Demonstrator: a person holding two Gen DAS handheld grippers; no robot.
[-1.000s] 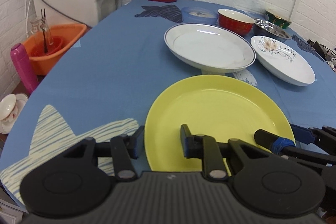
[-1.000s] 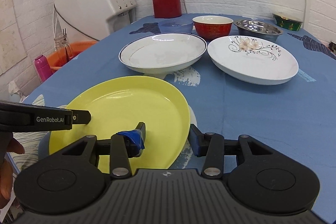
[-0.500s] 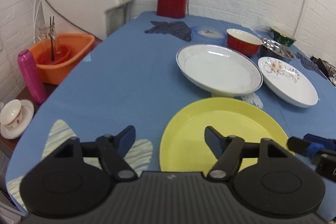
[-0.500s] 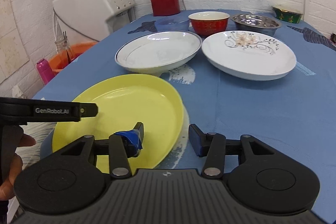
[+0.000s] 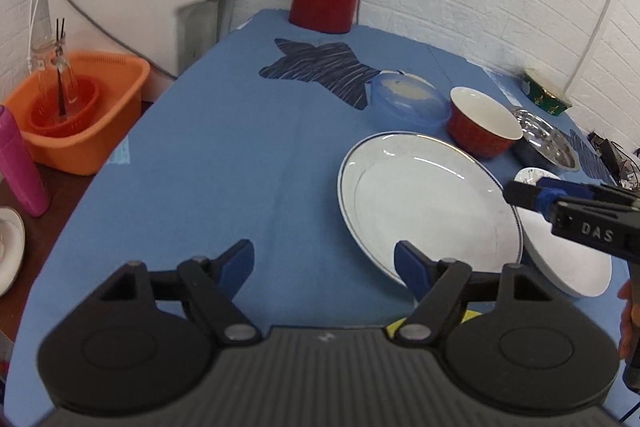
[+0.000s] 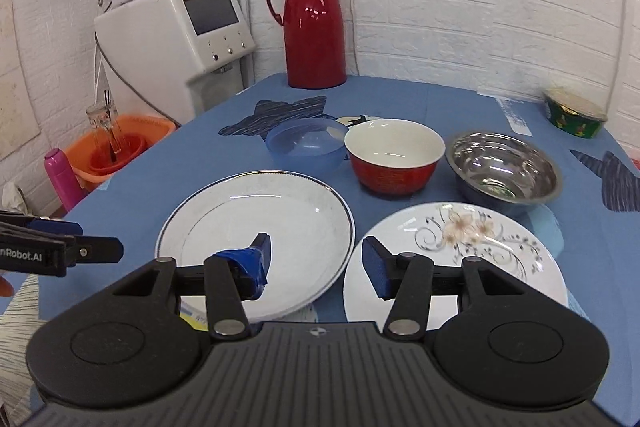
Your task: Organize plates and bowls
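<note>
A white blue-rimmed plate [image 5: 428, 203] [image 6: 256, 227] lies on the blue table. A white floral plate [image 6: 460, 255] [image 5: 568, 267] lies to its right. Behind them stand a blue plastic bowl [image 6: 306, 145] [image 5: 408, 99], a red bowl [image 6: 394, 155] [image 5: 484, 125] and a steel bowl [image 6: 506, 169] [image 5: 546, 143]. A sliver of the yellow plate [image 5: 400, 323] [image 6: 192, 315] shows under each gripper body. My left gripper [image 5: 324, 265] is open and empty, left of the white plate. My right gripper [image 6: 316, 259] is open and empty, above the gap between the two plates.
A red thermos [image 6: 314, 27] and a white dispenser [image 6: 176, 31] stand at the back. An orange basin [image 5: 80, 111] and a pink bottle [image 5: 18, 163] sit off the table's left edge. A green bowl [image 6: 576, 113] is at the far right.
Both grippers have risen and moved forward off the yellow plate, which has dropped almost out of view. The left jaws have opened wider; the right jaws have also spread.
</note>
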